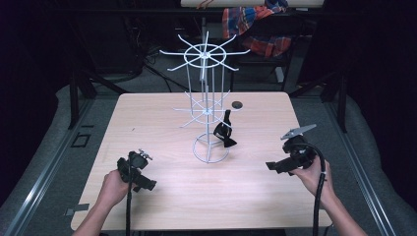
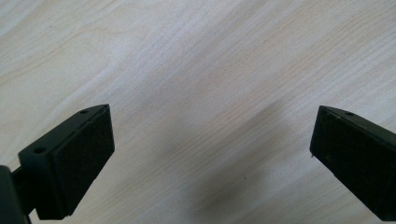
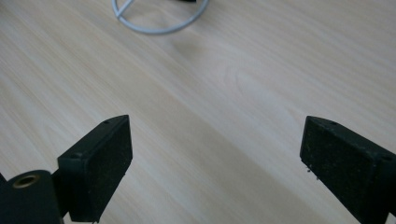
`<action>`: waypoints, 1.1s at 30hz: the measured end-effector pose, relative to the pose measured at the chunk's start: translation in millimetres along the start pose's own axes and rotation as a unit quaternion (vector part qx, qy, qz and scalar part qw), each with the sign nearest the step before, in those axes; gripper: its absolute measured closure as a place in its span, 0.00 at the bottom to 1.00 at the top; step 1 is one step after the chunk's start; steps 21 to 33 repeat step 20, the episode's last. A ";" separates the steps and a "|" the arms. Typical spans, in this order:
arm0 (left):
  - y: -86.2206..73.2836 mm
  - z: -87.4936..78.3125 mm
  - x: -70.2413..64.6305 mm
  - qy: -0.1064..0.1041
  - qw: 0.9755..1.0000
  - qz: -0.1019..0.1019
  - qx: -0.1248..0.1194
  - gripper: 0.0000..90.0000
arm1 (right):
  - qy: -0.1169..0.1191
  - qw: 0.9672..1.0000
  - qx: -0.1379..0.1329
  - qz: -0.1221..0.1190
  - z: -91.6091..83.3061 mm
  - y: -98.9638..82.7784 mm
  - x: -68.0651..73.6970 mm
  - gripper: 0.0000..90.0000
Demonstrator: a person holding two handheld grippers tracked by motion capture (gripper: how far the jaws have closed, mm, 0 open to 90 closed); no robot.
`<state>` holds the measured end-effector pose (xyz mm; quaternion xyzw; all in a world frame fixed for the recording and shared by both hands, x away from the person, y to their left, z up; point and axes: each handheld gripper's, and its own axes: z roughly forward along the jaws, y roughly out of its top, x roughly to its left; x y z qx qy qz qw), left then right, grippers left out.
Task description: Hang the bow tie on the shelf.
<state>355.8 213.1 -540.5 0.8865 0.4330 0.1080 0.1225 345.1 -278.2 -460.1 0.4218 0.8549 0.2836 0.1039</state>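
A white wire rack [image 1: 206, 98] with two tiers of spoke hooks stands mid-table on a ring base [image 1: 211, 149]. A black bow-shaped item [image 1: 224, 132] hangs from a lower hook, just right of the post. My left gripper [image 1: 147, 186] rests low over the table's front left, open with only bare wood [image 2: 210, 116] between its pads [image 2: 84, 158]. My right gripper [image 1: 271, 166] sits at the front right, pointing left toward the rack. It is open and empty; its pads [image 3: 105, 163] frame bare wood, and the ring base [image 3: 159, 18] lies farther ahead.
A small dark round spot [image 1: 237, 104] marks the tabletop behind the rack. Plaid cloth [image 1: 258, 24] hangs on a stand beyond the table's far edge. Grey floor and metal rails [image 1: 44, 167] flank the table on both sides.
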 end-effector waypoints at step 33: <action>1.3 1.4 0.3 0.001 1.000 0.004 0.004 0.00 | 0.004 0.997 0.080 0.012 26.1 -43.7 -7.2 0.14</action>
